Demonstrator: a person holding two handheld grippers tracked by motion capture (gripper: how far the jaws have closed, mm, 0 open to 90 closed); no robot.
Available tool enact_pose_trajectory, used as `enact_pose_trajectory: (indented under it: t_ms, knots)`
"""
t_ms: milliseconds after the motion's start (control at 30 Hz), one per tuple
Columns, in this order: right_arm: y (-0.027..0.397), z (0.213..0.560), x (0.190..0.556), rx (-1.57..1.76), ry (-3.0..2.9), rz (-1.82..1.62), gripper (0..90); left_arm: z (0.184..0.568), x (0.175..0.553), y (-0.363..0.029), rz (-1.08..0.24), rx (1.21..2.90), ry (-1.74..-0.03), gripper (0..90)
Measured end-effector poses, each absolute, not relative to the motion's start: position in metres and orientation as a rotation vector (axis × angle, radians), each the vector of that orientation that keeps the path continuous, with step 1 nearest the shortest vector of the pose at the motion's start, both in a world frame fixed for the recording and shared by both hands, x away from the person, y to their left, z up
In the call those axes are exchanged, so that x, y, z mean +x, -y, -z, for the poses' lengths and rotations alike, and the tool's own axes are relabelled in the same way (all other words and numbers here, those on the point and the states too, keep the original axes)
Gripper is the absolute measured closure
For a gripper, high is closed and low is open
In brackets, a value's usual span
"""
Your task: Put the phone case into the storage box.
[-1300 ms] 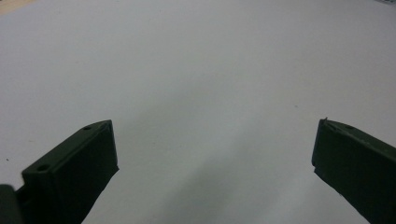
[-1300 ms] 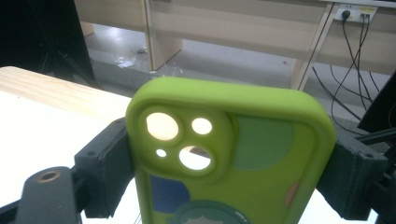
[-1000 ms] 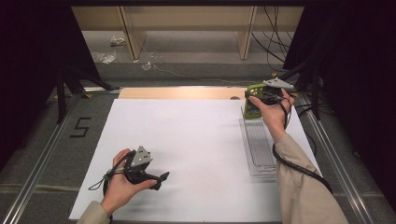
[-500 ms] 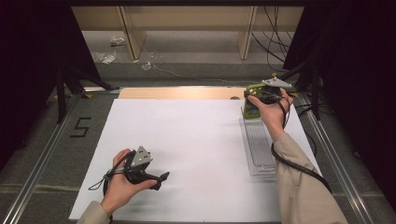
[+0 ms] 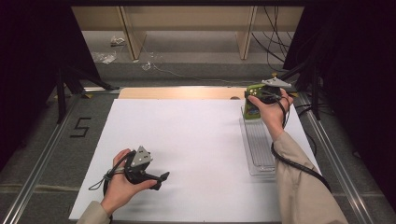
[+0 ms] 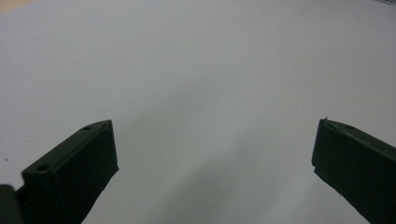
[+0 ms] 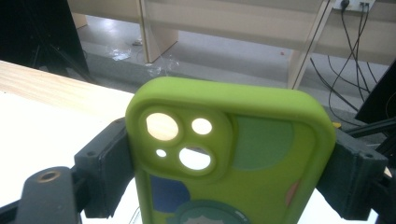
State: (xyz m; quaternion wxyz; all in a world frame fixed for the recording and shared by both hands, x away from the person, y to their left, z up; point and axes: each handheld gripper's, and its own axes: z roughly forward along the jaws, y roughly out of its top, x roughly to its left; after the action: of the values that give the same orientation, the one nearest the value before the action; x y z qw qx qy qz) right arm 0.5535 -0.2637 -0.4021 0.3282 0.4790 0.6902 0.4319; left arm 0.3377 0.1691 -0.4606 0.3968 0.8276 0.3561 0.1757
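Observation:
A lime-green phone case [image 7: 233, 154] with camera cut-outs and a cartoon print stands upright between the black jaws of my right gripper [image 7: 233, 168], which press on its two long sides. From above, that case [image 5: 252, 106] and right gripper [image 5: 261, 95] hang at the far right of the white sheet, over the far end of a clear plastic tray [image 5: 259, 147]. My left gripper [image 5: 159, 179] rests low at the near left of the sheet. Its jaws stand wide apart over bare white paper, left gripper [image 6: 212, 154] holding nothing.
A white sheet [image 5: 187, 144] covers most of the table, with a strip of bare wood [image 5: 177, 93] along its far edge. A "5" mark [image 5: 80, 127] lies on the grey surface at the left. Black cables [image 5: 275, 42] and wooden legs stand beyond the table.

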Motion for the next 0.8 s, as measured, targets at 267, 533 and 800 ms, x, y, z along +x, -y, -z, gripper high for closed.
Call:
enact_pose_trajectory:
  t_ms: [267,533,800]
  knots:
    - [0.2637,0.4021,0.5545,1.257,-1.81,-1.125,16.8,0.4607,0.3378,-0.169,-0.445,2.097,-0.903,0.0]
    - [0.2631,0.4045,0.5556,1.263,-1.815,-1.115,16.8,0.4607,0.3377,-0.1691,-0.444,2.096,-0.903,0.0]
    - [0.2636,0.4063,0.5562,1.267,-1.817,-1.11,16.7,0.4609,0.3377,-0.1691,-0.444,2.095,-0.904,0.0]
